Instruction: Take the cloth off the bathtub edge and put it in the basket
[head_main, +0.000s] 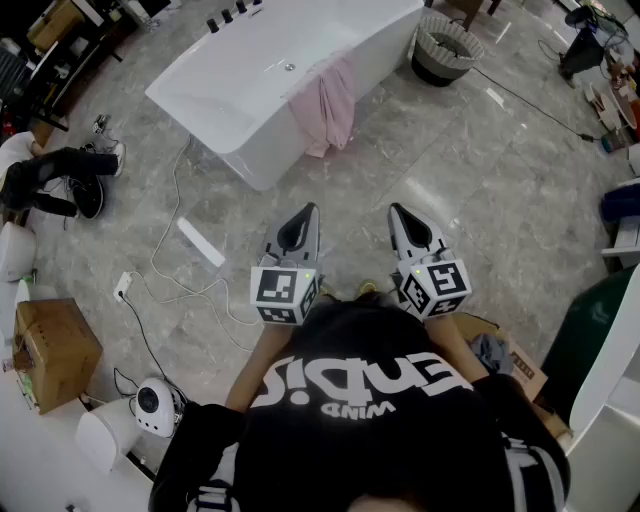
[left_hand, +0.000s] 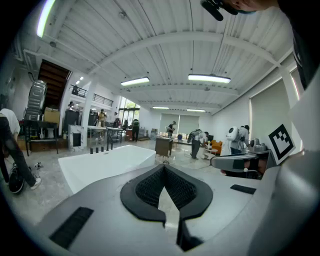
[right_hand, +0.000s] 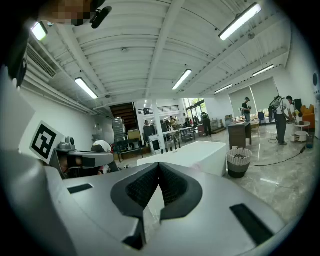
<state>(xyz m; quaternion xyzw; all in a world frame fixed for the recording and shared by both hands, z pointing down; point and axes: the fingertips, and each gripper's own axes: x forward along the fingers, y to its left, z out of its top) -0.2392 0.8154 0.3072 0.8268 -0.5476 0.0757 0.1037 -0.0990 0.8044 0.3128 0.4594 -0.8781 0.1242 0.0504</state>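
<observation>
A pink cloth (head_main: 330, 105) hangs over the near edge of the white bathtub (head_main: 250, 80), which stands at the top of the head view. A striped round basket (head_main: 447, 47) sits on the floor past the tub's right end. My left gripper (head_main: 311, 208) and right gripper (head_main: 396, 208) are held side by side in front of my body, well short of the tub, both pointing toward it. Both are shut with nothing between the jaws. The left gripper (left_hand: 163, 167) view shows the tub (left_hand: 105, 161). The right gripper (right_hand: 159, 164) view shows the tub (right_hand: 192, 152) and basket (right_hand: 239, 163).
White cables (head_main: 170, 250) and a power strip (head_main: 200, 242) lie on the marble floor left of me. A person's dark legs and shoes (head_main: 60, 180) are at far left. A cardboard box (head_main: 55, 350) and a white round device (head_main: 155, 405) sit near my left.
</observation>
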